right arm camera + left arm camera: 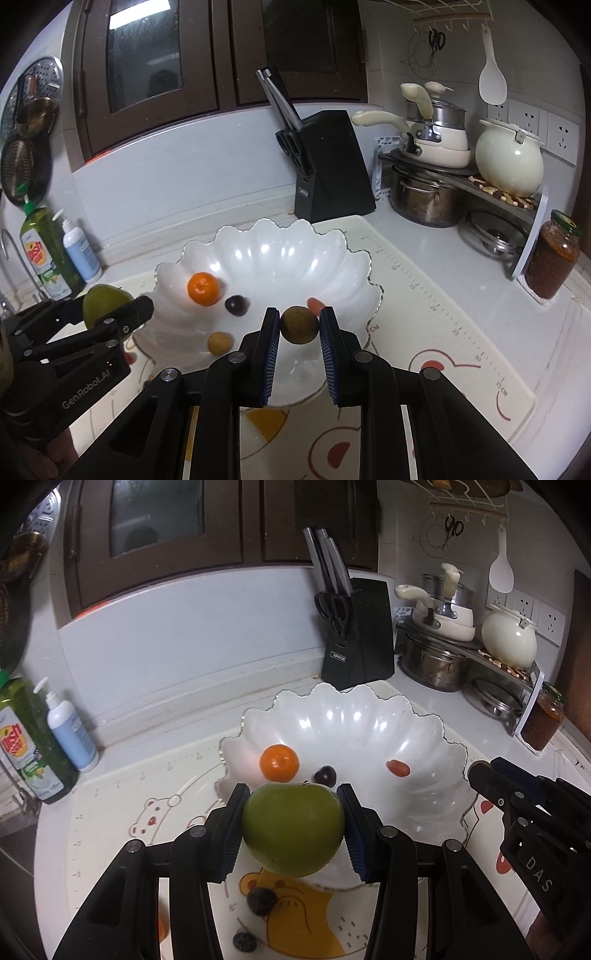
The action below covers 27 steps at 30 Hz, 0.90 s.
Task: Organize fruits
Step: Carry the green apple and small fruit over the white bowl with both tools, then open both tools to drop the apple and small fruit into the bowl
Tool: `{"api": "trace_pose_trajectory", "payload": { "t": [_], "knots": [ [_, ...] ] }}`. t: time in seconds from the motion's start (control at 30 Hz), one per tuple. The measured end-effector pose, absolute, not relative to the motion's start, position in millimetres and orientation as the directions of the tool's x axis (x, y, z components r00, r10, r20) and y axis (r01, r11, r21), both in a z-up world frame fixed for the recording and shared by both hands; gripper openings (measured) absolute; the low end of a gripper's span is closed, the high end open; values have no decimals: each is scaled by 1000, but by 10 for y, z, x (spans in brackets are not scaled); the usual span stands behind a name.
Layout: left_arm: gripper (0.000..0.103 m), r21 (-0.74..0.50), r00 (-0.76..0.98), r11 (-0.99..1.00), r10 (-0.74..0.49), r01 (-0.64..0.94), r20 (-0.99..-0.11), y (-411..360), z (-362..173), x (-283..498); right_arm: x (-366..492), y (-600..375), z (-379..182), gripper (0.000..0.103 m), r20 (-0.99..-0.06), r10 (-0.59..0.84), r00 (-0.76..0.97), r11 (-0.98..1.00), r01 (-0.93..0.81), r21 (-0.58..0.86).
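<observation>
A white scalloped bowl (424, 738) (332, 251) stands on the cartoon mat. In it lie an orange mandarin (279, 762) (203, 288), a dark grape (325, 775) (236, 305), a small red fruit (398, 768) (314, 305) and a small tan fruit (219, 342). My left gripper (293, 827) is shut on a green apple (293, 829) (99, 302) above the bowl's near-left rim. My right gripper (299, 325) is shut on a small brown round fruit (299, 325) over the bowl; from the left wrist view it (480, 771) shows at the right.
Two dark fruits (261, 901) (244, 941) lie on the mat (110, 830) near me, with an orange one (162, 928) behind my left finger. A knife block (356, 635), pots on a rack (436, 661), a jar (543, 720) and soap bottles (29, 738) ring the counter.
</observation>
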State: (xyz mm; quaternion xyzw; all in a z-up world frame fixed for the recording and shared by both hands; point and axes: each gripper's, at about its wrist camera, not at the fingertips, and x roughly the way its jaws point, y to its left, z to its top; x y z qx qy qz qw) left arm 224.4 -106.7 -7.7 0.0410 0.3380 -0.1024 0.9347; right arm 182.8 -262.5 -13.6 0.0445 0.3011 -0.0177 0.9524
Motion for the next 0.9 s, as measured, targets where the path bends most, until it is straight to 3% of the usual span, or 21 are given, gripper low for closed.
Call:
{"api": "trace_pose_trajectory", "payload": {
  "t": [0.73,0.87,0.9],
  "knots": [
    [49,-16,701,973,-177,231,-690,-1174,-352,2620,2178,-2690,-372,24,-627,-1,779,995,63,77],
    [65,2,726,977,-157,214,-669,-1163,-291,2594,2179,-2698,-369,26,-622,-7,783,995,69,75],
    [68,5,730,978,-153,209,-667,-1155,-278,2591,2179,-2702,-370,30,-623,-8,782,994,72,77]
  ]
}}
